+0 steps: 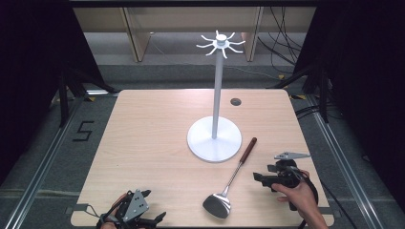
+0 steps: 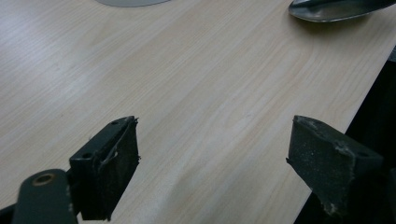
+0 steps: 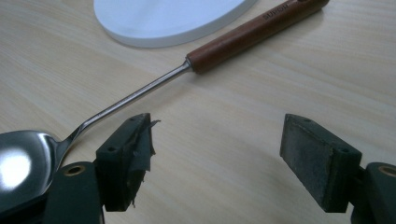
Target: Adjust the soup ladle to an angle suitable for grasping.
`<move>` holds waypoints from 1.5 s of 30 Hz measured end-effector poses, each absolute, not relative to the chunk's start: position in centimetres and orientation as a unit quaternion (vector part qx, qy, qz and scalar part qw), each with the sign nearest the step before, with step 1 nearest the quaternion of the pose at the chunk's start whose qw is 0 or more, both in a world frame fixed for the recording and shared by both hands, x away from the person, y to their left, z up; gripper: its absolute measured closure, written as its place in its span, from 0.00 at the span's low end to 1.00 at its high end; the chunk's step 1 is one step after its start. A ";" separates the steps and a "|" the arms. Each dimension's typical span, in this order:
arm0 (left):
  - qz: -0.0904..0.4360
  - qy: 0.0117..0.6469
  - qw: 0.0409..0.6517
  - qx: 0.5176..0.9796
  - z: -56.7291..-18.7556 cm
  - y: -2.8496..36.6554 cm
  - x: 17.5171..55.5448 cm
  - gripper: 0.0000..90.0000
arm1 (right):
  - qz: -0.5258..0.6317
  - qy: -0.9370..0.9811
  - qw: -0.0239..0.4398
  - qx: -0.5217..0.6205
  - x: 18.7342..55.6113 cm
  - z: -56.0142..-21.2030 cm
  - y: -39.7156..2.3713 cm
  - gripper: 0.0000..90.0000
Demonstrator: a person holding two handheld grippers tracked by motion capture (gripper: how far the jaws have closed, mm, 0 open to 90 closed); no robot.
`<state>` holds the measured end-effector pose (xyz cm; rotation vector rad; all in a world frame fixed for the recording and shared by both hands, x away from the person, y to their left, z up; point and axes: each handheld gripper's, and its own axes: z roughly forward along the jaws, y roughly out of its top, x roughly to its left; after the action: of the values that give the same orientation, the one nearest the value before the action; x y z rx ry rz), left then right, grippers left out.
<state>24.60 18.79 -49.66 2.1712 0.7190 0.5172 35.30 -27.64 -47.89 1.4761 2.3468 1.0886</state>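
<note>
Right gripper (image 1: pixel 260 177) sits low over the table (image 1: pixel 143 143), jaws spread wide with nothing between them. The spatula (image 1: pixel 231 183) lies just off its jaw tips: steel blade beside one jaw, wooden handle running away ahead toward the white stand (image 1: pixel 215 138). Left gripper (image 1: pixel 155 217) rests at the near edge, jaws spread and empty, the spatula's blade well ahead of it.

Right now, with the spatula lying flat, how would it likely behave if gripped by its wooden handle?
The spatula looks stiff. Its broad steel blade would probably sag it blade-down. The rounded, glossy handle might twist between flat pads.
</note>
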 end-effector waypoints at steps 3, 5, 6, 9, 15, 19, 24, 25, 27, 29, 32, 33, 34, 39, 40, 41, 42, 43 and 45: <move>0.205 0.280 0.384 0.856 -49.5 18.9 24.6 0.17 | 0.353 0.789 0.082 0.496 35.8 -47.7 -27.1 0.30; 0.202 0.281 0.388 0.854 -49.6 18.8 24.6 0.17 | 0.364 0.783 0.090 0.496 36.3 -47.7 -26.9 0.31; 0.199 0.285 0.387 0.854 -49.6 18.8 24.5 0.17 | 0.360 0.782 0.091 0.500 36.5 -47.6 -26.8 0.32; 0.201 0.286 0.389 0.852 -49.6 18.7 24.6 0.17 | 0.365 0.771 0.093 0.513 37.1 -47.5 -26.1 0.32; 0.203 0.283 0.383 0.855 -49.5 18.8 24.6 0.17 | 0.355 0.775 0.096 0.514 38.9 -47.3 -25.1 0.33; 0.194 0.285 0.385 0.856 -49.5 18.8 24.5 0.17 | 0.347 0.776 0.112 0.515 39.9 -46.8 -24.3 0.33; 0.189 0.288 0.386 0.856 -49.5 18.8 24.4 0.17 | 0.325 0.778 0.112 0.526 40.9 -46.9 -23.2 0.33; 0.202 0.284 0.389 0.853 -49.5 18.8 24.5 0.17 | 0.319 0.789 0.129 0.509 41.3 -47.1 -23.2 0.33; 0.199 0.284 0.388 0.854 -49.4 18.8 24.5 0.17 | 0.305 0.780 0.122 0.532 41.5 -47.4 -22.6 0.32; 0.192 0.285 0.385 0.857 -49.5 18.7 24.4 0.17 | 0.298 0.775 0.111 0.546 41.8 -47.6 -22.4 0.31; 0.202 0.282 0.387 0.854 -49.5 18.7 24.5 0.17 | 0.311 0.773 0.117 0.541 42.4 -48.1 -22.2 0.31; 0.202 0.282 0.387 0.854 -49.5 18.7 24.5 0.17 | 0.307 0.776 0.118 0.539 42.6 -48.3 -22.2 0.31; 0.199 0.283 0.384 0.856 -49.4 18.7 24.4 0.17 | 0.309 0.775 0.130 0.536 42.7 -48.7 -22.0 0.31; 0.190 0.282 0.390 0.856 -49.3 18.7 24.4 0.17 | 0.281 0.792 0.126 0.528 43.1 -48.9 -21.9 0.31; 0.201 0.278 0.384 0.857 -49.3 18.8 24.4 0.17 | 0.290 0.783 0.127 0.535 43.1 -48.9 -21.6 0.31; 0.202 0.279 0.382 0.857 -49.4 18.8 24.4 0.17 | 0.282 0.788 0.120 0.534 43.1 -48.9 -21.6 0.31; 0.203 0.278 0.382 0.857 -49.3 18.8 24.4 0.17 | 0.288 0.789 0.129 0.528 43.2 -49.1 -21.6 0.32; 0.203 0.278 0.382 0.857 -49.3 18.8 24.4 0.17 | 0.288 0.789 0.129 0.528 43.2 -49.1 -21.6 0.32; 0.202 0.280 0.387 0.855 -49.3 18.8 24.4 0.17 | 0.268 0.798 0.127 0.524 43.2 -49.2 -21.3 0.32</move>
<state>24.35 18.78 -49.30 2.1764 0.7114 0.5132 43.21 -21.25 -49.24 1.5259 2.3235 0.7803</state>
